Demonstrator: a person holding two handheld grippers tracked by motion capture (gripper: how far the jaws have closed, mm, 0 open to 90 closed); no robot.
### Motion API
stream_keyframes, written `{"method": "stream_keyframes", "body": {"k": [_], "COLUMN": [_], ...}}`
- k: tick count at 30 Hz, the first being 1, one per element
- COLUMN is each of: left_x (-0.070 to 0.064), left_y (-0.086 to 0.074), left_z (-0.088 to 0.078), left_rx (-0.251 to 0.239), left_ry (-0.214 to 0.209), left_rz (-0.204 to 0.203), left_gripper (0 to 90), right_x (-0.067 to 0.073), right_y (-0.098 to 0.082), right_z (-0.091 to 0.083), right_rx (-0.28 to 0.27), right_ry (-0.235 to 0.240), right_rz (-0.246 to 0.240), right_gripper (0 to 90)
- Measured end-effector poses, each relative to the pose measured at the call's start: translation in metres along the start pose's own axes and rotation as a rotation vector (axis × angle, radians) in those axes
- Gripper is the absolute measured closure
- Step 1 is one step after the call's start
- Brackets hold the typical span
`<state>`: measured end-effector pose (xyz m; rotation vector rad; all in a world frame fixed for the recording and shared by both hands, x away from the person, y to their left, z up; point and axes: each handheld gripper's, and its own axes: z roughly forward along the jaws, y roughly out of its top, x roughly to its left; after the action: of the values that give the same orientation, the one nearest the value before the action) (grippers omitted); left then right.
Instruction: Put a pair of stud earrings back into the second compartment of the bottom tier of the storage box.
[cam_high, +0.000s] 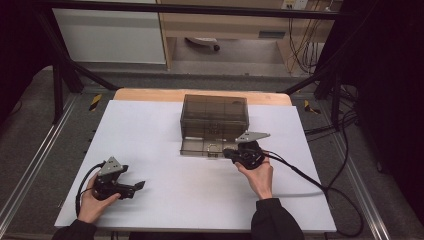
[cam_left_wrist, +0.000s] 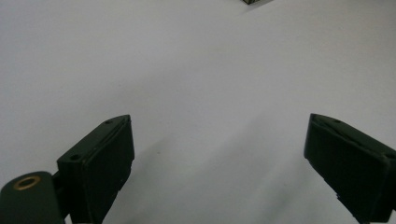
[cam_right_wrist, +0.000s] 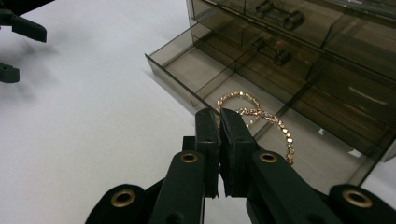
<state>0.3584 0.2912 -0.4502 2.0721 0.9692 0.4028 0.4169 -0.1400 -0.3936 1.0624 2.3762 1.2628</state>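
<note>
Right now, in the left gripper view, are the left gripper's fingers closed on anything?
No. The left gripper has its fingers spread wide apart over the bare white table, with nothing between them.

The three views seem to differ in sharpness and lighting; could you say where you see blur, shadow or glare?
High view: the white table cover is evenly lit, the surroundings dark. Left gripper view: soft overall, with the left gripper casting faint shadows on the cover. Right gripper view: the right gripper is blurred up close, while the gold chain stays fairly sharp and the smoked drawer box shows faint reflections.
</note>
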Motion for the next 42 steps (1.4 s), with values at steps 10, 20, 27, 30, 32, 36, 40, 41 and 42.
{"method": "stream_keyframes", "body": {"k": [10,20,27,30,32,36,40,41,42], "left_x": [0.000,0.000,0.000,0.000,0.000,0.001,0.001,0.001,0.001], "left_y": [0.000,0.000,0.000,0.000,0.000,0.000,0.000,0.000,0.000], "left_z": [0.000,0.000,0.000,0.000,0.000,0.000,0.000,0.000,0.000], "left_rx": [0.000,-0.001,-0.001,-0.002,-0.002,-0.002,-0.002,-0.003,-0.003], "left_ry": [-0.001,-0.003,-0.003,-0.003,-0.004,-0.004,-0.004,-0.004,-0.004], "left_rz": [0.000,-0.001,-0.001,-0.002,-0.002,-0.002,-0.002,-0.003,-0.003], "left_gripper": [8.3,8.3,8.3,8.3,8.3,8.3,8.3,8.3,8.3], "right_x": [0.003,0.006,0.003,0.000,-0.001,-0.003,-0.005,-0.005,-0.006], "right_y": [0.019,0.034,0.033,0.032,0.031,0.030,0.029,0.028,0.028], "right_z": [0.016,0.035,0.049,0.056,0.059,0.065,0.070,0.071,0.073], "right_rx": [-0.005,0.005,0.025,0.034,0.039,0.047,0.056,0.060,0.061], "right_ry": [-0.007,-0.013,-0.018,-0.022,-0.022,-0.023,-0.030,-0.029,-0.031], "right_rz": [-0.004,-0.008,0.001,0.007,0.011,0.011,0.015,0.016,0.017], "right_gripper": [87.2,87.2,87.2,87.2,87.2,87.2,87.2,87.2,87.2]}}
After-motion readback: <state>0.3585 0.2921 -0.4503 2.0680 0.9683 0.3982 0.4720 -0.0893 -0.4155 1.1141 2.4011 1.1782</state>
